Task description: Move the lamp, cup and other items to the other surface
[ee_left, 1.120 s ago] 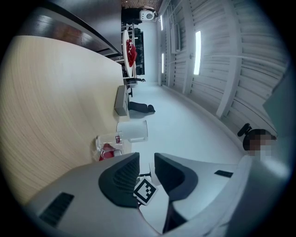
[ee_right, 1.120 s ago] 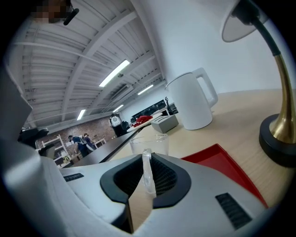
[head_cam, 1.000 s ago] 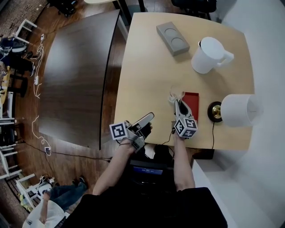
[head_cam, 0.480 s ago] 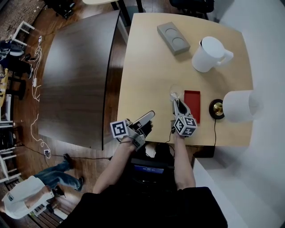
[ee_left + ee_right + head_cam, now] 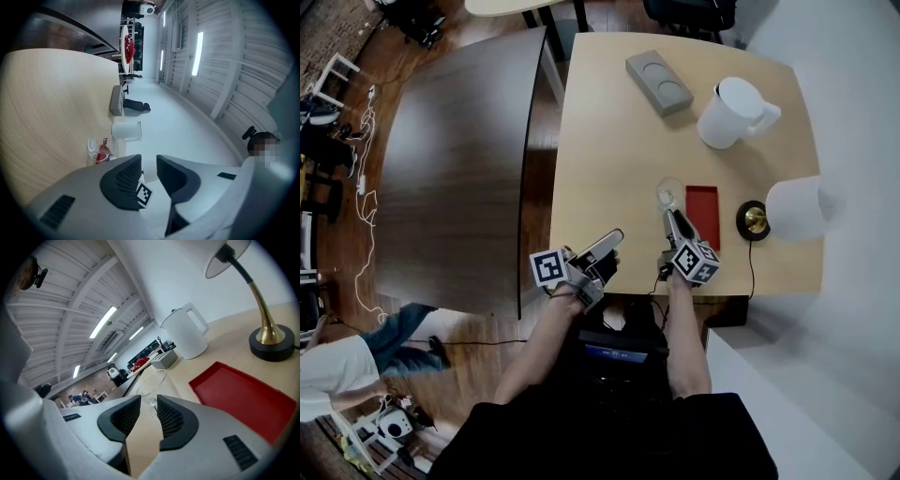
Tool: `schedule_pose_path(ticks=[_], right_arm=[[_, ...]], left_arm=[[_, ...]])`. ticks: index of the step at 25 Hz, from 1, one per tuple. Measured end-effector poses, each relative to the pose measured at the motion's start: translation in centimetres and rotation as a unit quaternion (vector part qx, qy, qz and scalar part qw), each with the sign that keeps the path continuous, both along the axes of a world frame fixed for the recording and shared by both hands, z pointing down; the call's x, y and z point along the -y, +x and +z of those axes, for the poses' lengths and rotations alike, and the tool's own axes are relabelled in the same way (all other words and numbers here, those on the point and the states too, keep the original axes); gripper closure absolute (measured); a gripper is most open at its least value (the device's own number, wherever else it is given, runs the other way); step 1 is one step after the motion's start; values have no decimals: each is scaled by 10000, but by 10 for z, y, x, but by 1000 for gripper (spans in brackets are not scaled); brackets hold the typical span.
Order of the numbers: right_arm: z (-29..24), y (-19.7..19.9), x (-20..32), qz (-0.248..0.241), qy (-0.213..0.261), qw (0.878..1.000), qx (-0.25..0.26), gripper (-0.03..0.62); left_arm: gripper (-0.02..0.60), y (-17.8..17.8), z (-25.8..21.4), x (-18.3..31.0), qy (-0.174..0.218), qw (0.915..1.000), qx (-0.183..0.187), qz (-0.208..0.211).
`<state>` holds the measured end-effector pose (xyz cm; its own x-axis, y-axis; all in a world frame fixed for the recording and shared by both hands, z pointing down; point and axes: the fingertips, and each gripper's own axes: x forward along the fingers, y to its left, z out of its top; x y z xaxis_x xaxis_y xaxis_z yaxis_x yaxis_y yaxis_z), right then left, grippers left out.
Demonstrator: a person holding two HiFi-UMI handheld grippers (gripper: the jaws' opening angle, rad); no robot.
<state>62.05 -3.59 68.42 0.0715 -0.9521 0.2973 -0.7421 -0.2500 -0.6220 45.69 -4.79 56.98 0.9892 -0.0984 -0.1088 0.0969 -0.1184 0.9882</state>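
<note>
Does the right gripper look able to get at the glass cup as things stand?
Probably yes: the right gripper has just opened its jaws, empty, facing the glass cup right ahead; nothing lies between.

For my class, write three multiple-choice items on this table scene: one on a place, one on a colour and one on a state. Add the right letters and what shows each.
1. Where does the red tray lie?
A between the glass and the lamp
B left of the glass
C right of the lamp

2. What colour is the jug?
A black
B red
C white

3. How does the left tool stand?
A shut on the glass
B open, with nothing between its jaws
C shut on the tray

Answers:
1 A: the head view shows the glass at the tray's left and the lamp's base at its right.
2 C: its body and handle are both white.
3 B: the left gripper view shows a gap between the jaws with nothing in it.
</note>
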Motion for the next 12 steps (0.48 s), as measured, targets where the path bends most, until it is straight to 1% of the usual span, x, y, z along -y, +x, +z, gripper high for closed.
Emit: schedule_pose_path(ticks=[3, 5, 7, 9, 10, 12], right_arm=[[-19, -1, -13, 217, 213, 9993, 211, 465], [-39, -3, -25, 397, 445, 9974, 396, 467], [-62, -6, -39, 555, 726, 9945, 512, 482], [-84, -12, -55, 666, 1043, 9906, 579, 532], [-96, -16, -61, 704, 1213, 9884, 584, 578], [-124, -27, -72, 736, 1536, 9841, 514, 588]], left_arm=[[466, -5, -5, 0, -5, 9999, -113, 99], [466, -8, -11, -1, -25, 9996, -234, 181], [466, -10, -17, -5, -30, 9989, -373, 299], [466, -10, -22, -11, -12, 9978, -504, 431], [466, -10, -23, -15, -7, 9971, -563, 504], [466, -10, -29, -22, 8, 9954, -681, 676]])
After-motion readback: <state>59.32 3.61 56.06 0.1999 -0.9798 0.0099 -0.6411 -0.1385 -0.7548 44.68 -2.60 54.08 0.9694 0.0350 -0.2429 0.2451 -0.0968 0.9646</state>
